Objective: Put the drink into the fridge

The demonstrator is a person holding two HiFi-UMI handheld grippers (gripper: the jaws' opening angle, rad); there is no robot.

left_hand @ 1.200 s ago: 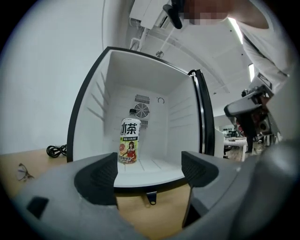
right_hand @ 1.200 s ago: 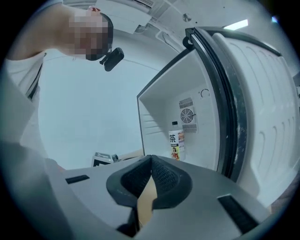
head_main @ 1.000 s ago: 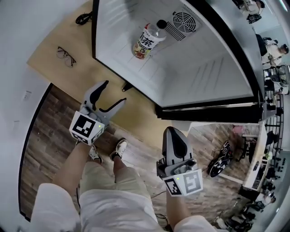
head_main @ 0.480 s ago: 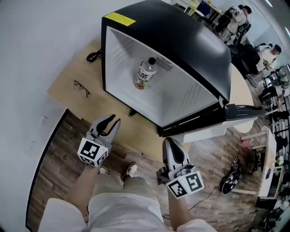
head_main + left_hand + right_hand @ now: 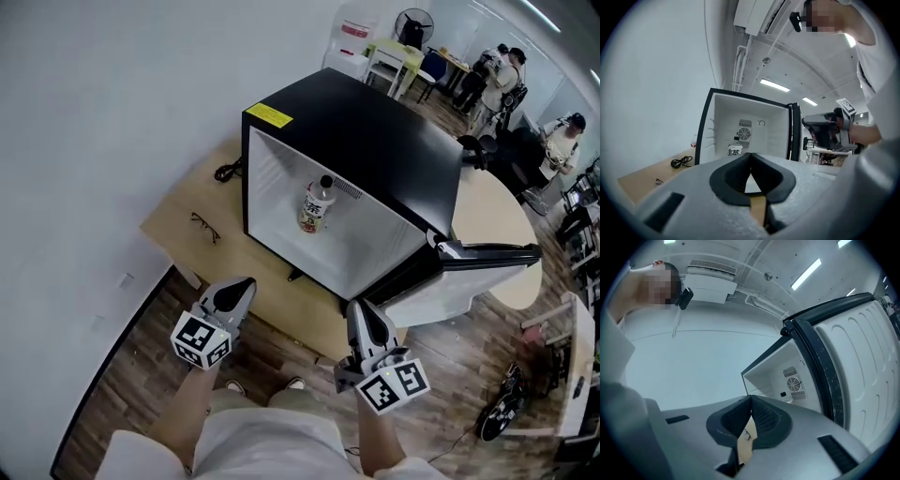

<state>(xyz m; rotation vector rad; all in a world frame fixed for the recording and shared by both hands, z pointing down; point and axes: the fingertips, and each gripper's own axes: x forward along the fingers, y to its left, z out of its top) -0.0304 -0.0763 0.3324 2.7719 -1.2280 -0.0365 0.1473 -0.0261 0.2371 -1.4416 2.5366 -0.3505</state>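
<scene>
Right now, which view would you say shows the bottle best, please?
The head view: the whole bottle stands clear inside the fridge. The left gripper view shows only its upper part; the right gripper view hides nearly all of it.

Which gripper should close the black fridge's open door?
Right, probably: the right gripper, shut and empty, is nearest the open white-lined door; the left gripper, just closed on nothing, sits farther away.

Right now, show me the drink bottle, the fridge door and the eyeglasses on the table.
drink bottle (image 5: 316, 208): head view, on its label.
fridge door (image 5: 459, 286): head view, on its white inner panel.
eyeglasses (image 5: 206, 227): head view, on the middle of the frame.
</scene>
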